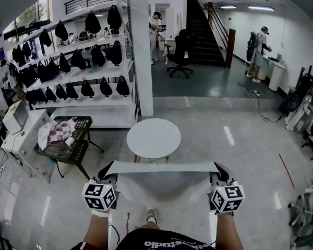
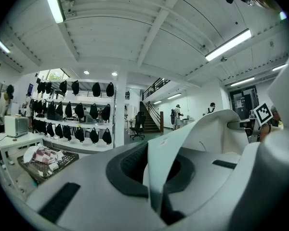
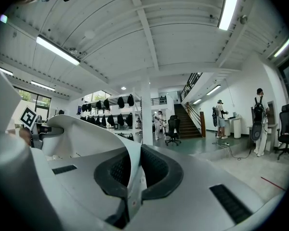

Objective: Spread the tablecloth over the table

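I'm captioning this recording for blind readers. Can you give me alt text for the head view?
Seen from above, the left gripper and right gripper each pinch a top corner of a white tablecloth, holding it stretched and hanging before a round white table. At the left stand shelves of black bags.

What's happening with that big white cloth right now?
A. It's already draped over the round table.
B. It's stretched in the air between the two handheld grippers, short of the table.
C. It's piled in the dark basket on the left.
B: the left gripper and right gripper each have their fingers shut on a top corner of the tablecloth, which hangs between them; the round table ahead stands uncovered.
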A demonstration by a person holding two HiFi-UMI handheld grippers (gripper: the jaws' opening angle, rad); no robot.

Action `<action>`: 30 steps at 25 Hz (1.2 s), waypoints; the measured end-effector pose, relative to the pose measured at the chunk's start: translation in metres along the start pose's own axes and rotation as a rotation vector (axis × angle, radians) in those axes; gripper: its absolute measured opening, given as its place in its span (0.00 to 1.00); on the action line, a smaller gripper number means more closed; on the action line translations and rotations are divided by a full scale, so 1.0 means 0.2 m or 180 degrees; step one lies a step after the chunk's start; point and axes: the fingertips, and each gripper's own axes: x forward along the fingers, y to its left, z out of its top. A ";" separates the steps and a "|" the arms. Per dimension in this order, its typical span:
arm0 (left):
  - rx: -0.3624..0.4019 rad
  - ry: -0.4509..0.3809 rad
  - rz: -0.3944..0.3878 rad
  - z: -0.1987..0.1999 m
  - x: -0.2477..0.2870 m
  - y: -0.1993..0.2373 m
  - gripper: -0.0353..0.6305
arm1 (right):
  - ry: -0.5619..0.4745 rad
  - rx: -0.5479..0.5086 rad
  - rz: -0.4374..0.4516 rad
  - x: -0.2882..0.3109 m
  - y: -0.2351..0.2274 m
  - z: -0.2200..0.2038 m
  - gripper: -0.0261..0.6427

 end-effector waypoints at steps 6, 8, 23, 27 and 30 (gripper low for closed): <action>-0.0106 -0.0042 0.0024 0.02 0.02 0.04 0.08 | -0.0066 0.0033 0.0007 0.04 0.02 0.04 0.08; -0.0135 -0.0068 0.0024 0.02 0.03 0.04 0.08 | -0.0078 0.0040 0.0011 0.04 0.02 0.04 0.08; -0.0178 -0.0127 -0.0001 0.09 0.13 0.10 0.08 | -0.0056 0.0060 0.0061 0.16 0.00 0.11 0.08; -0.0187 -0.0134 -0.0004 0.09 0.15 0.10 0.08 | -0.0065 0.0058 0.0091 0.16 0.00 0.10 0.08; -0.0187 -0.0150 -0.0004 0.10 0.17 0.10 0.08 | -0.0086 0.0067 0.0087 0.18 -0.02 0.10 0.08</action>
